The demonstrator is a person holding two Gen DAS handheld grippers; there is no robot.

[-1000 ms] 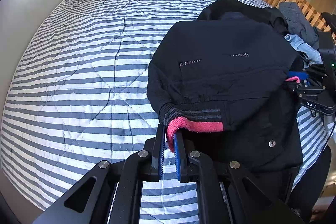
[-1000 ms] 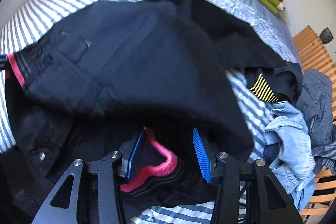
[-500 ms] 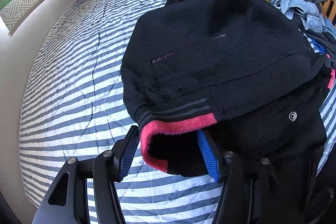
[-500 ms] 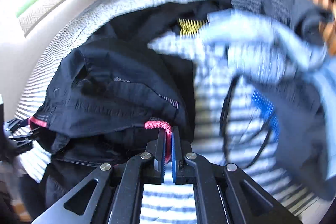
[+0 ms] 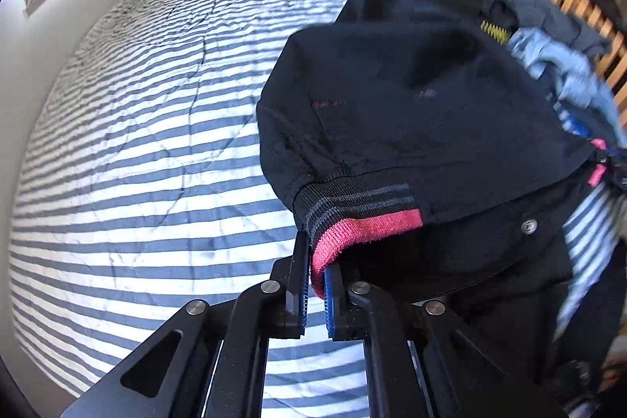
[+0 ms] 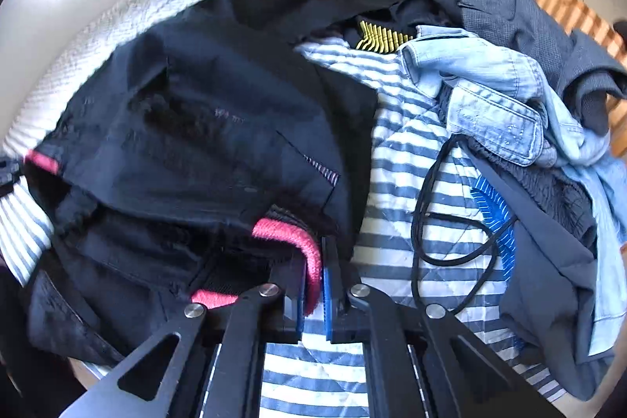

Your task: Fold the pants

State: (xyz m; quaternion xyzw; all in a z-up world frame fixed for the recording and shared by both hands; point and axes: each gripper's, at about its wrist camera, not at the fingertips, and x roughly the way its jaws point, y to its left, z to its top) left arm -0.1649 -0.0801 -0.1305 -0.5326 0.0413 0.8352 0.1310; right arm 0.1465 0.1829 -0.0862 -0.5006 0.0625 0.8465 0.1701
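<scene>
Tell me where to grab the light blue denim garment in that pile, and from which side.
Take the light blue denim garment by its stitched band, which sticks out toward the striped bedspread. Come from the bedspread side, where that edge looks exposed; other clothes crowd its far side.

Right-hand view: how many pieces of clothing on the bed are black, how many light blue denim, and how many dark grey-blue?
Black: 2, the pants clamped at their pink cuff by both tongs, plus a garment with yellow print.
Light blue denim: 1.
Dark grey-blue: 1.
Total: 4 that can be told apart; the pile hides more.
</scene>
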